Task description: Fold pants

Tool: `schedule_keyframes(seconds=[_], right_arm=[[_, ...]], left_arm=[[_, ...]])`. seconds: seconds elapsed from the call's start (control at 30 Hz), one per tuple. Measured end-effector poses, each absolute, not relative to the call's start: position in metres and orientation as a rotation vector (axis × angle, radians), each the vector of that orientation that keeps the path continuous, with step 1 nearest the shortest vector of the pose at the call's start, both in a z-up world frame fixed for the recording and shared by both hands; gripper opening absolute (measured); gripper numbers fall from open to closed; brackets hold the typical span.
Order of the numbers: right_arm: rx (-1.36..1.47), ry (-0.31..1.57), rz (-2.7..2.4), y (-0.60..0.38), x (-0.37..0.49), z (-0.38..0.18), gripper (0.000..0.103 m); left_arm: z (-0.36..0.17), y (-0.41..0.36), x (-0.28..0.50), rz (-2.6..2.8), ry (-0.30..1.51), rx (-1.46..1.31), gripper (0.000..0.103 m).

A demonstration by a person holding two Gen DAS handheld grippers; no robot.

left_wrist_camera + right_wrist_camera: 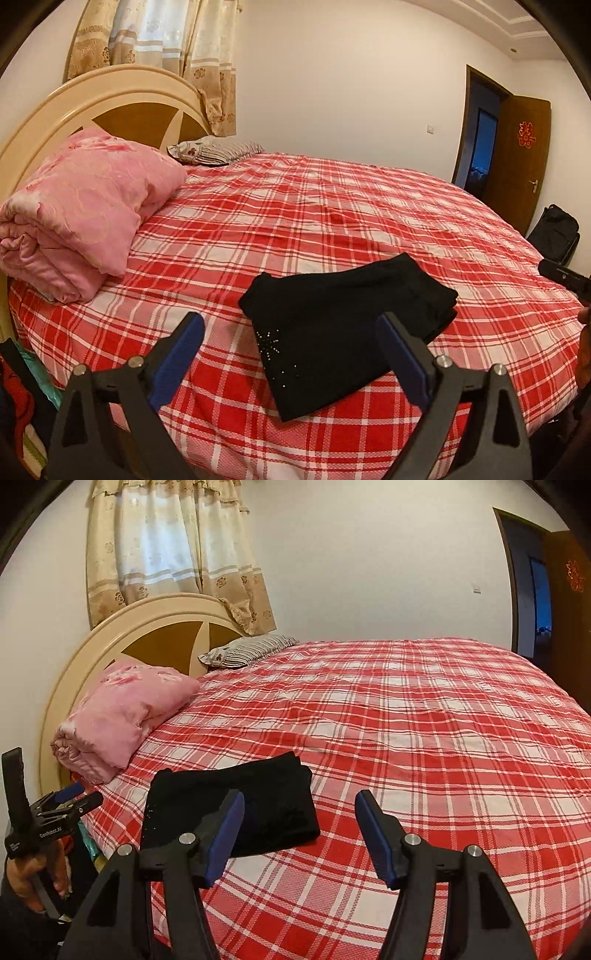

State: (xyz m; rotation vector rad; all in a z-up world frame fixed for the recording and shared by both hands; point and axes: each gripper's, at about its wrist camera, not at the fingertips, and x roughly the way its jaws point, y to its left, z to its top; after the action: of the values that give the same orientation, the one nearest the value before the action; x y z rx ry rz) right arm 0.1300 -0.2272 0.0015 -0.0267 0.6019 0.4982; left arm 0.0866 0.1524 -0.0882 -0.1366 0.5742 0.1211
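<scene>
— Both grippers, left gripper and right gripper, hung spread and empty near the bed's edge?
— Yes. Beyond them the black pants lay folded compactly on the plaid bedsheet; folding looked essentially finished.

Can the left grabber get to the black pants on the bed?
Probably yes. The left gripper is open and the folded black fabric pants lie just ahead on the red plaid bedsheet, with nothing between them.
</scene>
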Motion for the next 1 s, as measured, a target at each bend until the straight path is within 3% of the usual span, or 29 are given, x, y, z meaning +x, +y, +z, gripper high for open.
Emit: schedule_keyframes(seconds=[0.37,0.5,1.0], right_arm=[[-0.055,0.585,0.5,-0.221,0.123,0.005,0.065],[-0.073,0.576,0.498,-0.217,0.12,0.005,0.071],[-0.071,0.543,0.503,-0.217,0.112,0.013,0.071]], left_arm=[[-0.089,0.145,0.084,0.118,0.579,-0.132,0.097],[-0.089,0.142,0.084,0.113,0.576,-0.125,0.1],[-0.085,0.139,0.083,0.123,0.562,-0.115,0.103]])
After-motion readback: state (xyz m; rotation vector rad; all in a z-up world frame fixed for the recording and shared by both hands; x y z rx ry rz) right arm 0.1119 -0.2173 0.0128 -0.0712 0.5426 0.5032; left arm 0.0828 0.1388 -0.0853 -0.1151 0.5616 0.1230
